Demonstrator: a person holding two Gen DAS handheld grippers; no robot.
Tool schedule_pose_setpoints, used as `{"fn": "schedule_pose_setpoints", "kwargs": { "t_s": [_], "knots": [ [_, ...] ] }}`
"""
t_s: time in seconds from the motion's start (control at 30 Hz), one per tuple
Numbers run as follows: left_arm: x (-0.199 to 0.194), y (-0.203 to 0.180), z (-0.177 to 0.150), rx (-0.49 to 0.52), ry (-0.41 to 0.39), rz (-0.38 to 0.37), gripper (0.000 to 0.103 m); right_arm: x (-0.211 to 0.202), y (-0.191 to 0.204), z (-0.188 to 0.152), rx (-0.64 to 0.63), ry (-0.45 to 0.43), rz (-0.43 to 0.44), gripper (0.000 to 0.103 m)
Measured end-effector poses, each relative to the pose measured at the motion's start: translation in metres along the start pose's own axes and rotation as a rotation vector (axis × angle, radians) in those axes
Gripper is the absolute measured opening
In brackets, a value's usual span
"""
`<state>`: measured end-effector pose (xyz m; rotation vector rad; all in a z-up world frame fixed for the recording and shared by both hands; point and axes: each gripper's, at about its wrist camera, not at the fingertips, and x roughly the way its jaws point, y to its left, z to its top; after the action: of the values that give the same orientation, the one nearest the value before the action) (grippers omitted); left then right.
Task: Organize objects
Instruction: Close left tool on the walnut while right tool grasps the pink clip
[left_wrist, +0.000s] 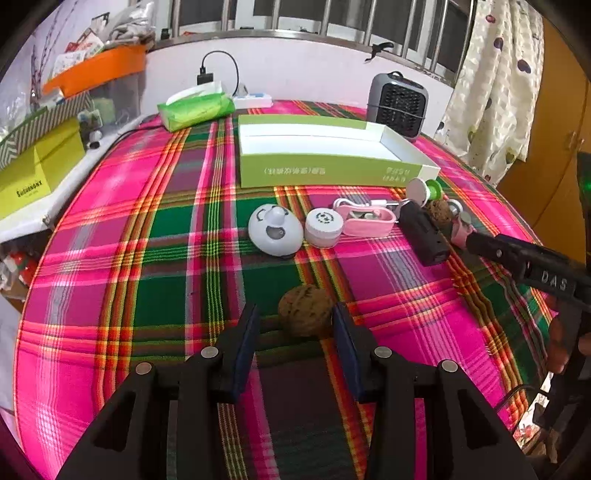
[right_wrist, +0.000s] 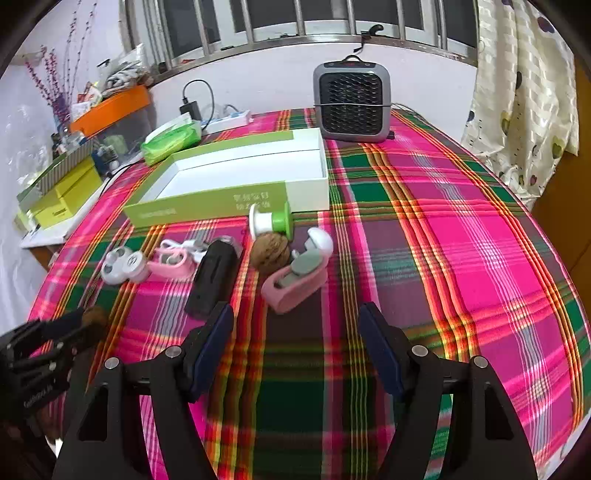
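On a worktop (left_wrist: 110, 229) draped in pink and green plaid, the left gripper (left_wrist: 295, 328) stands open around a brown walnut (left_wrist: 304, 310), its fingers either side and not pressing it. The right gripper (right_wrist: 295, 332) is also open, holding nothing, just near of a pink clip-like gadget (right_wrist: 295, 280). Farther back, in a loose row, lie a second walnut (right_wrist: 269, 253), a black device (right_wrist: 210, 280), a white round jar (left_wrist: 324, 227) and a green-and-white spool (right_wrist: 267, 221), all near of an open green-and-white box (right_wrist: 310, 192).
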<state>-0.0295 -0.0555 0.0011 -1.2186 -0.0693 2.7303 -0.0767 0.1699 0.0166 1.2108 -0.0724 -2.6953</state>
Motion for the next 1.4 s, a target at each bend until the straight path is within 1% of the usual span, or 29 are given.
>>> {"fn": "schedule_pose_setpoints", "kwargs": {
  "t_s": [0.2, 0.3, 0.47, 0.63, 0.73, 0.83, 0.9, 1.03, 1.17, 1.33, 1.4],
  "knots": [
    [0.003, 0.0, 0.003, 0.028, 0.004, 0.007, 0.039, 0.016, 0.0, 0.01, 0.032, 0.032, -0.01, 0.071],
    [0.004, 0.0, 0.004, 0.038, 0.007, 0.01, 0.039, 0.022, -0.002, 0.013, 0.042, 0.047, -0.03, 0.071],
    [0.005, -0.002, 0.006, 0.056, 0.007, 0.017, 0.039, 0.023, -0.008, 0.014, 0.059, 0.057, -0.049, 0.07],
    [0.005, -0.002, 0.006, 0.053, 0.007, 0.017, 0.039, 0.02, -0.01, 0.011, 0.052, 0.061, -0.063, 0.066],
    [0.005, -0.001, 0.007, 0.046, 0.009, 0.017, 0.039, 0.019, -0.012, 0.009, 0.037, 0.057, -0.078, 0.063],
    [0.006, -0.001, 0.008, 0.035, 0.014, 0.017, 0.039, 0.019, -0.011, 0.009, 0.012, 0.052, -0.094, 0.057],
    [0.006, -0.001, 0.009, 0.024, 0.017, 0.018, 0.039, 0.02, -0.011, 0.01, 0.002, 0.051, -0.086, 0.054],
    [0.006, 0.0, 0.009, 0.012, 0.02, 0.016, 0.039, 0.024, -0.009, 0.013, -0.019, 0.044, -0.082, 0.051],
    [0.006, -0.001, 0.009, 0.004, 0.023, 0.022, 0.039, 0.025, -0.008, 0.013, -0.037, 0.045, -0.073, 0.043],
    [0.005, -0.001, 0.009, -0.002, 0.019, 0.026, 0.038, 0.024, -0.008, 0.012, -0.045, 0.042, -0.064, 0.037],
    [0.005, -0.001, 0.009, -0.001, 0.02, 0.03, 0.036, 0.024, -0.008, 0.012, -0.05, 0.041, -0.062, 0.033]
  ]
}}
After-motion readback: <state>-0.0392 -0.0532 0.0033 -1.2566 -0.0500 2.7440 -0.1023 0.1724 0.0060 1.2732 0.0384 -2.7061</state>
